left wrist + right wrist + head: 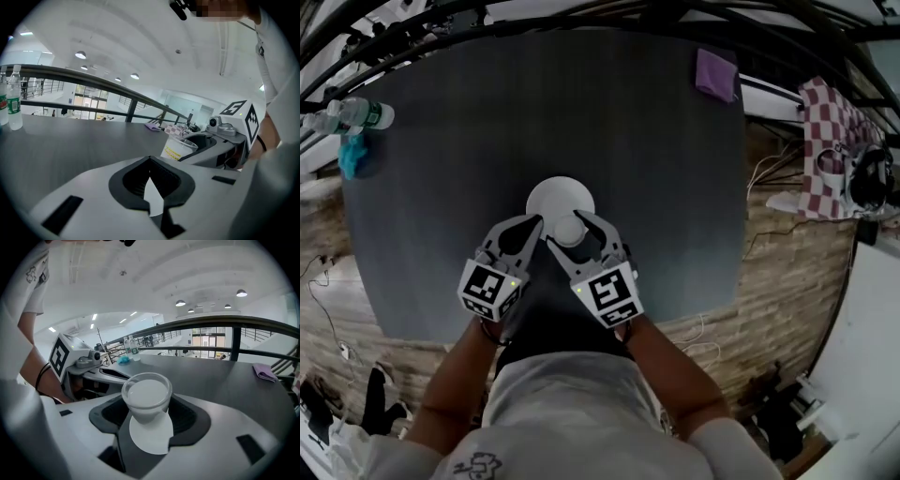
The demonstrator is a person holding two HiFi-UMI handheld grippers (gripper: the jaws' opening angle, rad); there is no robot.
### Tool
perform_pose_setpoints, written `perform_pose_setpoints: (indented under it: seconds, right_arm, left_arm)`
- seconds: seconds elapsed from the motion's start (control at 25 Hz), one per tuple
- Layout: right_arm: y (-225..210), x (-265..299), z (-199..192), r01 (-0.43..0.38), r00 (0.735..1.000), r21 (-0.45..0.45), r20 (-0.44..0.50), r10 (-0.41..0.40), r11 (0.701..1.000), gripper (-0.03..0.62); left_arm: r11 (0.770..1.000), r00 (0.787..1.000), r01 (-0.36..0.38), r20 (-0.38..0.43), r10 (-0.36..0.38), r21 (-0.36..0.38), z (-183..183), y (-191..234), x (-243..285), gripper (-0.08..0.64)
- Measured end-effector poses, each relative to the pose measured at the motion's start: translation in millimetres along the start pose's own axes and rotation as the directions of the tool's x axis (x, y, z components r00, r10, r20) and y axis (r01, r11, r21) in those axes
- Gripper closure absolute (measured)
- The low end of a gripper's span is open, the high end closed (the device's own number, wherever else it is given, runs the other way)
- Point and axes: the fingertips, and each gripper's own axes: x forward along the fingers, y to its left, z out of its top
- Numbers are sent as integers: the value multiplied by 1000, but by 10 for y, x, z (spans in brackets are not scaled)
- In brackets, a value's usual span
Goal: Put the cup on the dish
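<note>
At the near edge of the dark grey table (581, 112), a person's forearms reach out with a gripper in each hand. The left gripper (532, 225) has its jaws brought together with nothing between them; in its own view only a white sliver of the dish shows through the hollow behind the tips. Its tips point at the near left rim of the dish, and no view shows whether they touch it. Just to its right, the right gripper (572, 234) is clamped on the cup (146, 397), a clear plastic one with a milky white inside and a yellow label on its wall, standing upright with a jaw pressed to each side. The cup sits over the near part of the white round dish (555, 195); whether its base rests on the dish or hangs just above it cannot be told. Well beyond, at the far left edge of the table, two water bottles (356, 114) lie beside a blue cloth (352, 155). At the far right corner lies a purple cloth (715, 73), and off the table to the right a red-and-white checkered cloth (830, 122) sits with black headphones (867, 178)
</note>
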Motion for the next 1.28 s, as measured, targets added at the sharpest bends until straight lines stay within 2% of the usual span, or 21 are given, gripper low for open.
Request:
perform_pose_setpoints:
  seconds: [0.44, 0.68, 1.28]
  right_arm:
    - [-197, 445, -303, 19, 999, -21, -46, -19, 1000, 321]
    - [-297, 541, -412, 4, 998, -27, -65, -5, 1000, 321]
    - [-325, 614, -570, 10, 998, -58, -60, -13, 998, 321]
  left_arm:
    - [999, 999, 6, -35, -7, -33, -292, 278, 268, 552]
    - [998, 999, 31, -39, -33, -58, -301, 309, 431, 552]
    - [996, 998, 32, -49, -36, -84, -424, 362, 521, 552]
